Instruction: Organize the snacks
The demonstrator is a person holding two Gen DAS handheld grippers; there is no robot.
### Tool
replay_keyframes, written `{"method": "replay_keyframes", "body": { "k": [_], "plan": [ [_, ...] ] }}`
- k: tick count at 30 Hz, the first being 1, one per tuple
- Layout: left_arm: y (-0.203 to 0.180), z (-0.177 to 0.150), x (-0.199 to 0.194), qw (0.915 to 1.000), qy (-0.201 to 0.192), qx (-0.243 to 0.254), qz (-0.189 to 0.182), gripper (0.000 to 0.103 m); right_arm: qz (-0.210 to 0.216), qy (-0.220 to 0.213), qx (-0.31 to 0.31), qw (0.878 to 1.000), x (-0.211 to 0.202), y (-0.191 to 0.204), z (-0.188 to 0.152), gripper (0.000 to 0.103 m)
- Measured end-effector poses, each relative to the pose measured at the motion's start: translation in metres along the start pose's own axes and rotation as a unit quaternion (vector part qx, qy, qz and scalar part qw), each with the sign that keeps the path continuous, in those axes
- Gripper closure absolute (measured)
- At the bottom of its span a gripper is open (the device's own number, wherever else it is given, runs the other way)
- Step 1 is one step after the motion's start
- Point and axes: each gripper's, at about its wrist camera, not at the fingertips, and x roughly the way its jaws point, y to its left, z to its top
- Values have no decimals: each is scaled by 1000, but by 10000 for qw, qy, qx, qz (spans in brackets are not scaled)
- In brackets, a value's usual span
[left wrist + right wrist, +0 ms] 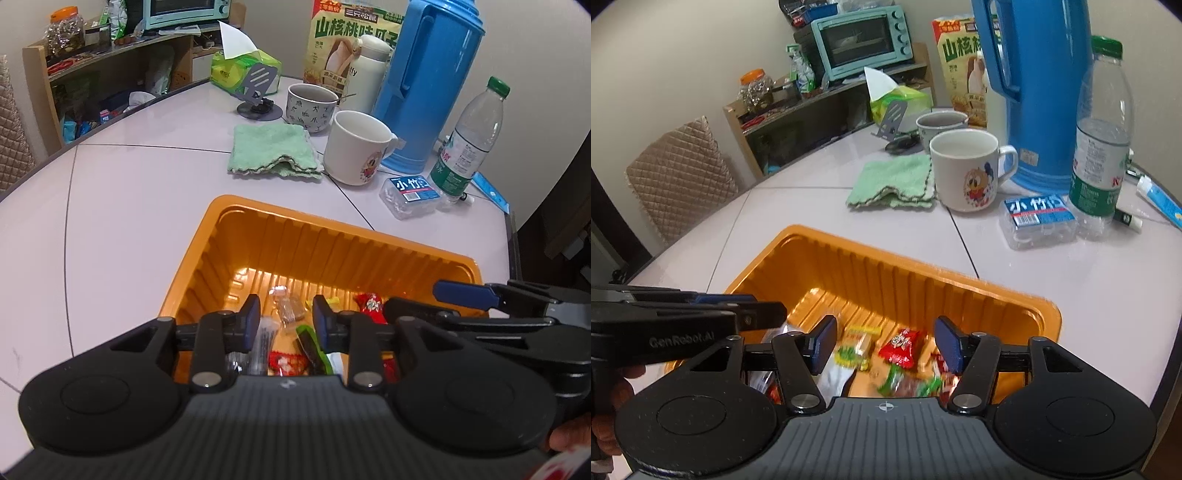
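Observation:
An orange ribbed plastic tray [332, 236] [886, 258] sits on the white table and holds several wrapped snacks: a red packet [903, 345], a green-yellow packet [855, 350], a clear-wrapped biscuit [290, 308] and a red candy [371, 304]. My left gripper [284, 321] hovers over the tray's near end, open and empty. My right gripper [884, 343] hovers over the same tray, open wide and empty. Each gripper shows at the edge of the other's view.
Beyond the tray lie a green cloth [275, 153] [894, 181], a white cartoon mug [356, 147] [967, 170], a patterned cup [312, 107], a blue thermos [432, 81] [1041, 92], a water bottle [469, 140] [1102, 129], a toothpick box [412, 192] [1039, 218], a tissue pack [243, 66] and a snack box [351, 40].

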Motion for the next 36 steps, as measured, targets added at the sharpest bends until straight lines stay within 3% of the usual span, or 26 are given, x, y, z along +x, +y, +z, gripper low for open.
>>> {"method": "replay_keyframes", "body": {
  "k": [2, 4, 20, 36],
  "plan": [
    [-1, -4, -8, 10000, -28, -31, 13, 74, 7, 45, 49, 10000, -6, -2, -4, 30],
    [-3, -8, -18, 9999, -55, -68, 59, 73, -14, 28, 80, 10000, -15, -3, -8, 28],
    [-56, -73, -118, 9968, -345, -489, 525, 55, 461, 152, -55, 9988, -102, 1, -44, 25],
    [-103, -192, -235, 9770, -412, -1574, 1380, 44, 1210, 615, -915, 9865, -185, 19, -121, 25]
  ]
}}
